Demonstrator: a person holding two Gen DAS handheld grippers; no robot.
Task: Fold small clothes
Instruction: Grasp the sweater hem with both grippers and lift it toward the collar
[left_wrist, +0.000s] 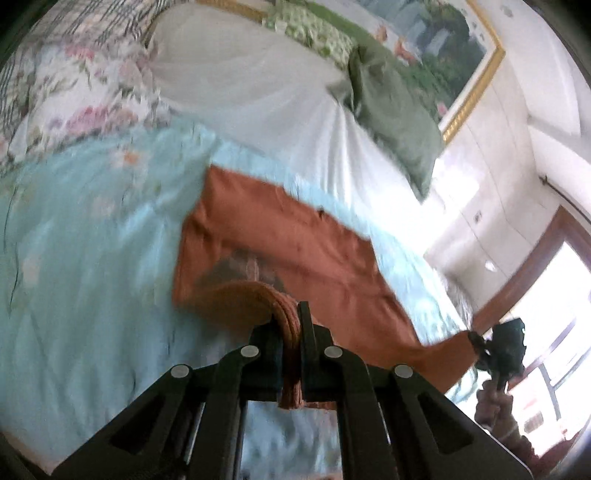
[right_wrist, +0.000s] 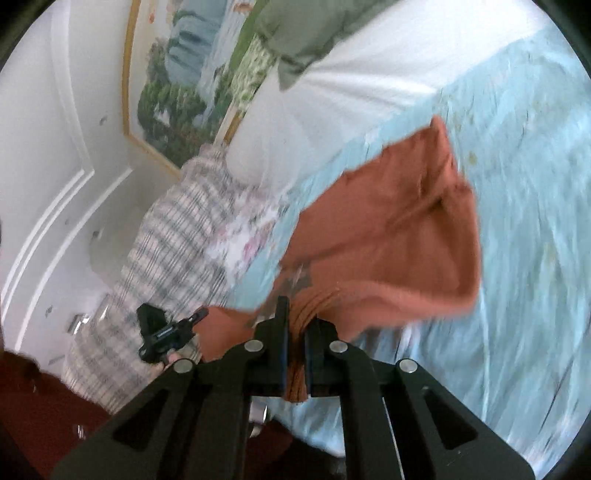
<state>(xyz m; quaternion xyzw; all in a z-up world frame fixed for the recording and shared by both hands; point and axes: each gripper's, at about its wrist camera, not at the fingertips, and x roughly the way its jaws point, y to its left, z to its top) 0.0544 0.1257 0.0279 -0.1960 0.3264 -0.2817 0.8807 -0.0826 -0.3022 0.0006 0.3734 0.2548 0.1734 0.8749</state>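
Rust-orange ribbed knit garment (left_wrist: 280, 236) lifted off pale blue quilted bedspread (left_wrist: 92, 258) — fold under way.
Left gripper (left_wrist: 291, 325) and right gripper (right_wrist: 295, 332) both clamped on bunched hem; next — carry forward, lay flat.

one orange garment (left_wrist: 280, 236), two tongs (left_wrist: 290, 325), one painting (left_wrist: 443, 48)

The garment (left_wrist: 280, 240) lies on the quilt (left_wrist: 92, 258) (pillows (left_wrist: 399, 122) behind).
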